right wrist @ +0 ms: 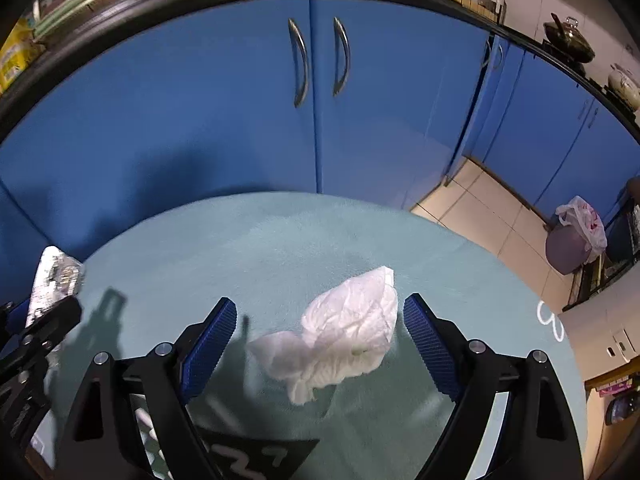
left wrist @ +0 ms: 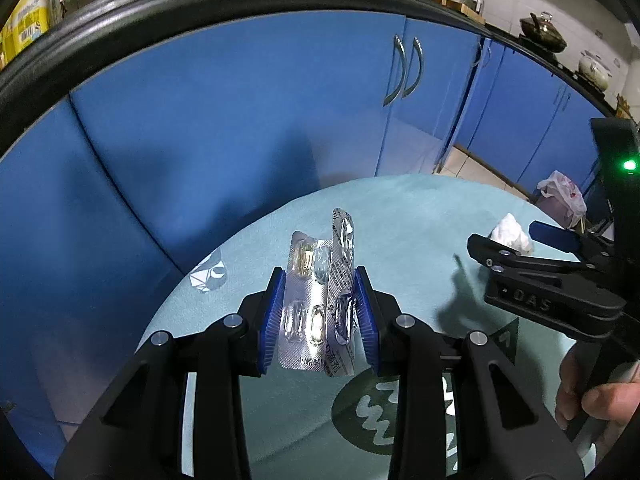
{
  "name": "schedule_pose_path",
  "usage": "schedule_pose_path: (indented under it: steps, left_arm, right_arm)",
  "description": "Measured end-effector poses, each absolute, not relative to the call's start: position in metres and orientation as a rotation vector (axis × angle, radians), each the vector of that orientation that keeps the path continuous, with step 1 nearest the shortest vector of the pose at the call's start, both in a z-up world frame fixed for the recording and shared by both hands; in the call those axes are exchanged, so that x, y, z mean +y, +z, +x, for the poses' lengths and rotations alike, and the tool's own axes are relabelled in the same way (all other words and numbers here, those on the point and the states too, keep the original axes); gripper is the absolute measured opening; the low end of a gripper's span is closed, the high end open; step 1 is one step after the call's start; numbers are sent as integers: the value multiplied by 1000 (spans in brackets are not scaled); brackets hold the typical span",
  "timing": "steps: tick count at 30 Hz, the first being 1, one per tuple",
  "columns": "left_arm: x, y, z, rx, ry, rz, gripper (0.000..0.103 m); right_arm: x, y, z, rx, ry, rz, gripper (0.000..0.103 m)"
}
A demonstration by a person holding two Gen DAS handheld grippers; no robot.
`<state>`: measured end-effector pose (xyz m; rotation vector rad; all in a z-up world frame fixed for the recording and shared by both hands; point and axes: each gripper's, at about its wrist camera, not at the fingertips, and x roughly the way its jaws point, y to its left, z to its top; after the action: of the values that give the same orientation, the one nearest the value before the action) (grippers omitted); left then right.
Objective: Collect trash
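Note:
My left gripper [left wrist: 320, 280] is shut on a folded silver pill blister pack [left wrist: 320, 300] and holds it above the round teal table [left wrist: 400, 208]. The pack also shows at the left edge of the right wrist view [right wrist: 52, 280]. My right gripper [right wrist: 316, 316] is open, its blue pads on either side of a crumpled white tissue [right wrist: 340, 340] that lies on the table. The tissue [left wrist: 512, 232] and the right gripper [left wrist: 532, 248] also show at the right of the left wrist view.
A clear plastic wrapper [left wrist: 208, 272] lies near the table's left edge. Blue cabinet doors [right wrist: 312, 100] stand close behind the table. A purple bin lined with a white plastic bag [right wrist: 576, 236] stands on the tiled floor at the right.

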<state>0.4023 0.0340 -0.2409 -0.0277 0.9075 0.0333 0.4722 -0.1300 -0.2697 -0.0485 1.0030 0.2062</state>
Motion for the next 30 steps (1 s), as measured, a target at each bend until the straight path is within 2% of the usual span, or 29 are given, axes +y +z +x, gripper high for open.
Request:
schedule_pose_path:
  steps: [2,4,5,7,9,13,30]
  left_arm:
    - [35,-242,401,909,33,-27,35]
    - [34,-242,399,911,30,-28,35]
    - [34,-241,399,912,30,-28,35]
    - [32,-240,399,912,27,-26,35]
    - [29,-239,398,913,22,-29,35]
    - [25,-234,393,908,8,-23,36]
    - [-10,-181,330,828,-31,16,36]
  right_arm:
    - [-127,-275,472,1011,182,-69,79]
    - [-128,-275,466,1005,167,-87,53]
    - [-128,-273,463,997,164,-96,49]
    - [-129,-270,459,993,166,-110,33]
    - [-134,-264,452,986,175,-101,29]
    - [-140,-252,432,966,181,-120,26]
    - [-181,-174,341,860,190,-97,26]
